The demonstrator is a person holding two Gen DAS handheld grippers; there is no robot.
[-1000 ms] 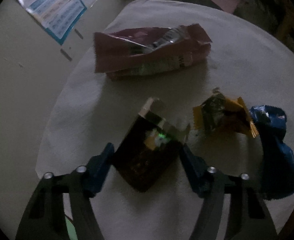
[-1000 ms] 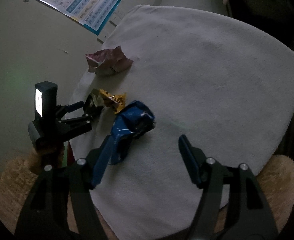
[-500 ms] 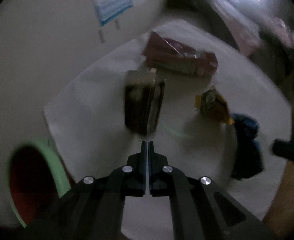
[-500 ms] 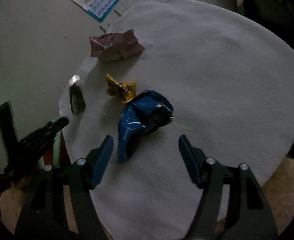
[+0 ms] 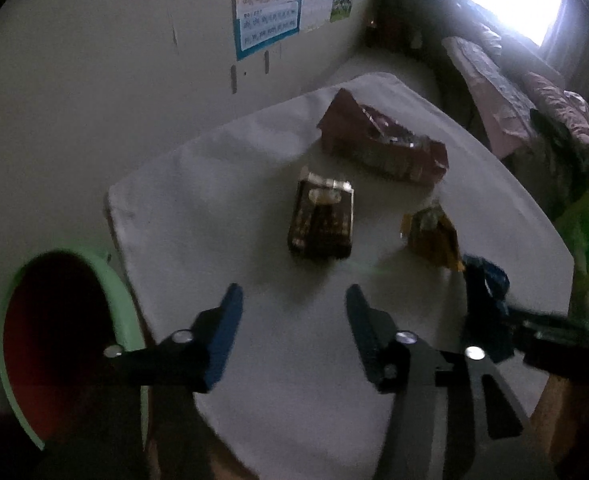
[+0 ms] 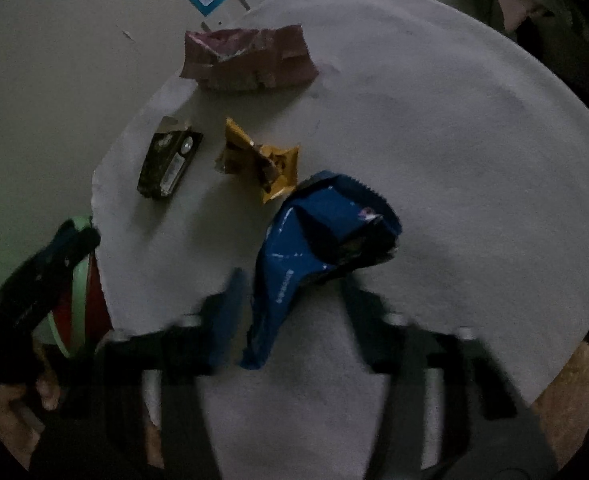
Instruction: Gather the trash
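My right gripper (image 6: pixel 292 308) straddles the tail of a crumpled blue wrapper (image 6: pixel 314 236) on the white cloth (image 6: pixel 454 160). Its blurred jaws are closing, and a gap still shows beside the wrapper. Just beyond lie a yellow wrapper (image 6: pixel 262 160), a dark brown box (image 6: pixel 168 164) and a pink wrapper (image 6: pixel 250 60). My left gripper (image 5: pixel 292 312) hangs above the cloth's near part, its jaws opening with nothing between them. The brown box (image 5: pixel 322 220) lies flat ahead of it, the pink wrapper (image 5: pixel 382 144) farther back, the yellow wrapper (image 5: pixel 430 236) to the right.
A green-rimmed bin (image 5: pixel 128 320) with a red inside stands off the cloth's left edge. A wall with posters (image 5: pixel 266 12) rises behind. Bedding (image 5: pixel 534 92) and a bright window fill the far right. The left gripper (image 6: pixel 46 268) shows over the bin (image 6: pixel 76 292).
The left gripper was around the brown box, shut and rolled, and now stands open behind the box with the bin in view. The right gripper came closer over the blue wrapper and its jaws narrowed.
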